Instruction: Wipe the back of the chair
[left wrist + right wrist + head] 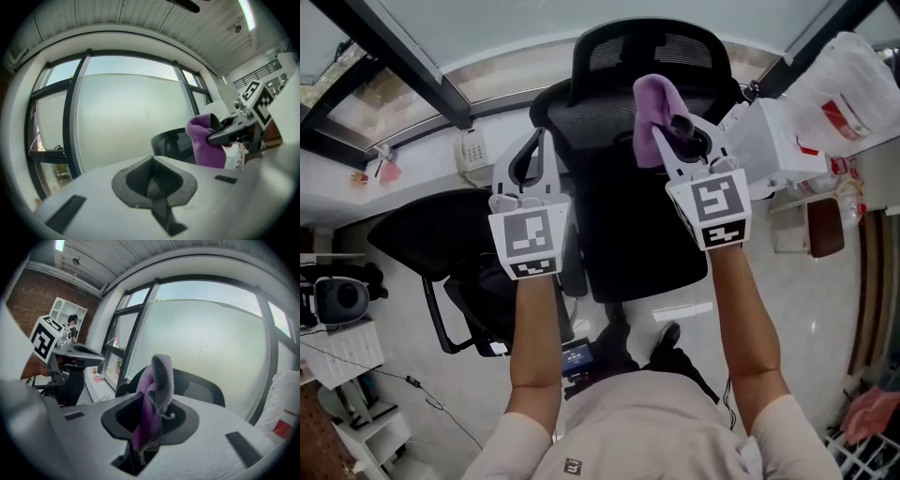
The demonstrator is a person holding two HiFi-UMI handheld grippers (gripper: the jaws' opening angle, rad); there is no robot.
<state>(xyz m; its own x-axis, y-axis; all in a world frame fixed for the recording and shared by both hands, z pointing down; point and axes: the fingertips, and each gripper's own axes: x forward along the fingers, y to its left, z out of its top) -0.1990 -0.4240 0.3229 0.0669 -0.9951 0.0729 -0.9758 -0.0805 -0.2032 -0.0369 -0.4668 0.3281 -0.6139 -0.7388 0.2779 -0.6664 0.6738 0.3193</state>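
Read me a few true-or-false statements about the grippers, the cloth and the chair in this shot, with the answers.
1. The right gripper is shut on a purple cloth. True.
2. The left gripper grips a second cloth. False: its jaws are together with nothing between them.
3. The chair in front of the person is black with a mesh back. True.
4. The telephone sits on the chair's seat. False: it rests on the white ledge by the window, to the left of the chair.
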